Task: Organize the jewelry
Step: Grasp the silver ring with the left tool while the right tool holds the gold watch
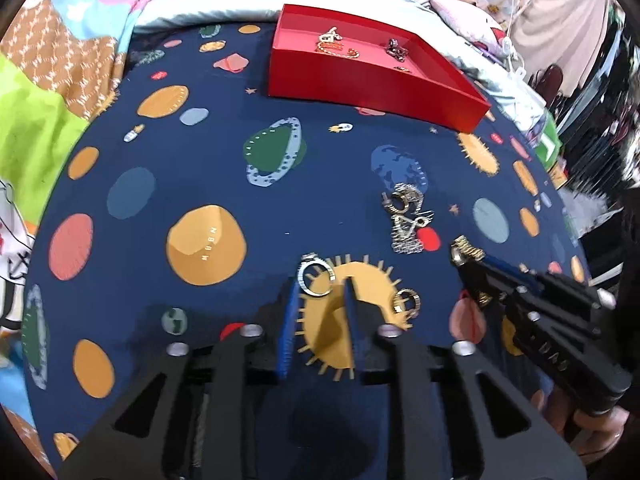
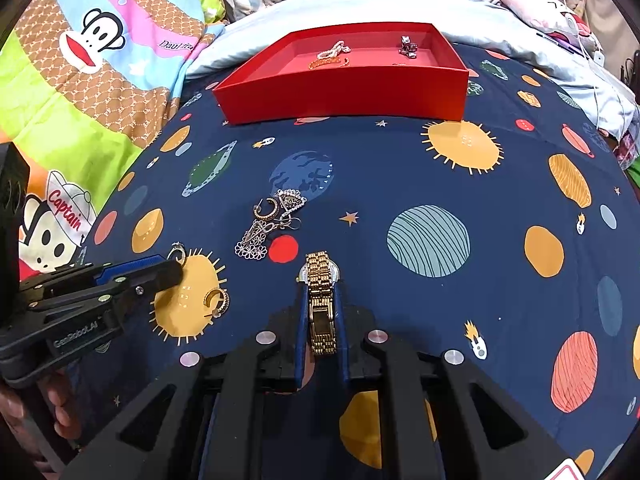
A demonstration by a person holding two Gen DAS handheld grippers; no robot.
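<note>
Earring pile (image 2: 272,222) blocks red tray (image 2: 340,96)

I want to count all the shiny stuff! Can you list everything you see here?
Gold metal-link watch: one, gold, pinched in the right gripper.
Silver ring: one, silver, on the blanket just ahead of the left gripper.
Gold hoop earring: one, gold, on the sun print.
Silver dangly earrings: small pile, silver, mid-blanket.
Red cardboard tray: one, red, far side, holding a few jewelry pieces.
Space-print blanket: one, navy, underneath everything.
Cartoon monkey quilt: one, multicoloured, left.
Left gripper: black and blue, open.
Right gripper: black and blue, shut.
</note>
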